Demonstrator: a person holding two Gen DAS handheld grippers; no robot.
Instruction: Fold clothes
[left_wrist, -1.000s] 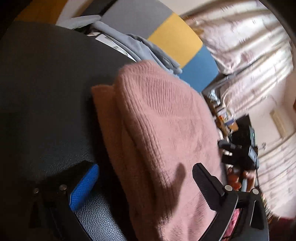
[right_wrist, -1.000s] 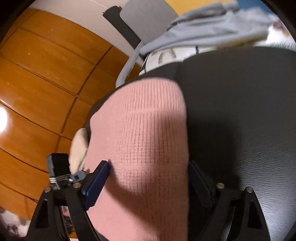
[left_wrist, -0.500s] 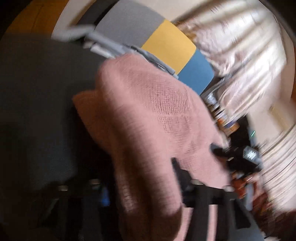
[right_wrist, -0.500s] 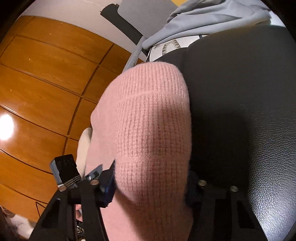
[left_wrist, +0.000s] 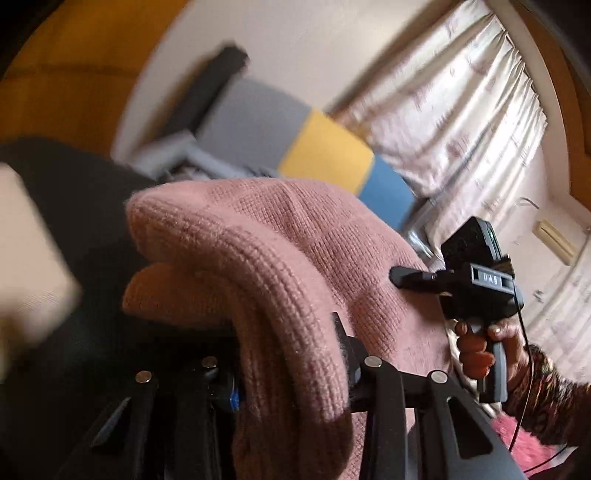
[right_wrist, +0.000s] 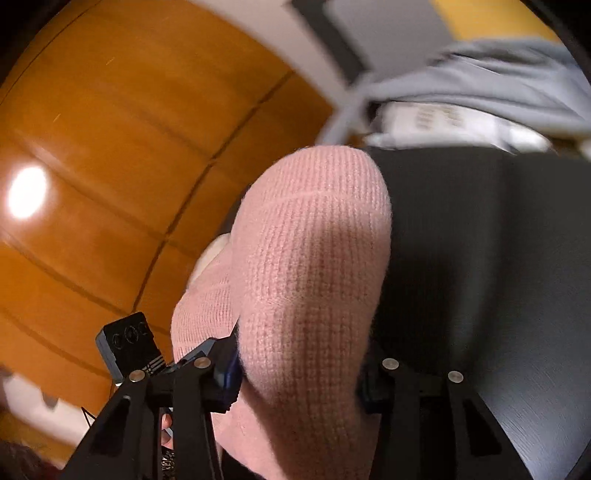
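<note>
A folded pink knit sweater (left_wrist: 280, 266) fills both views. My left gripper (left_wrist: 291, 365) is shut on its near edge and holds it lifted off the black leather surface (left_wrist: 66, 184). My right gripper (right_wrist: 299, 373) is shut on the other end of the same sweater (right_wrist: 314, 258), also raised above the black surface (right_wrist: 480, 240). In the left wrist view the right gripper's body and the hand holding it (left_wrist: 476, 291) show at the sweater's far side. The fingertips are buried in the knit.
A grey-blue garment (right_wrist: 480, 81) and a white printed cloth (right_wrist: 443, 122) lie at the back of the black surface. A grey, yellow and blue panel (left_wrist: 325, 155) stands behind. Wooden wall panels (right_wrist: 129, 147) are on the left, curtains (left_wrist: 461, 110) on the right.
Both grippers closed on the pink sweater and lifted it off the black surface; the views tilted upward.
</note>
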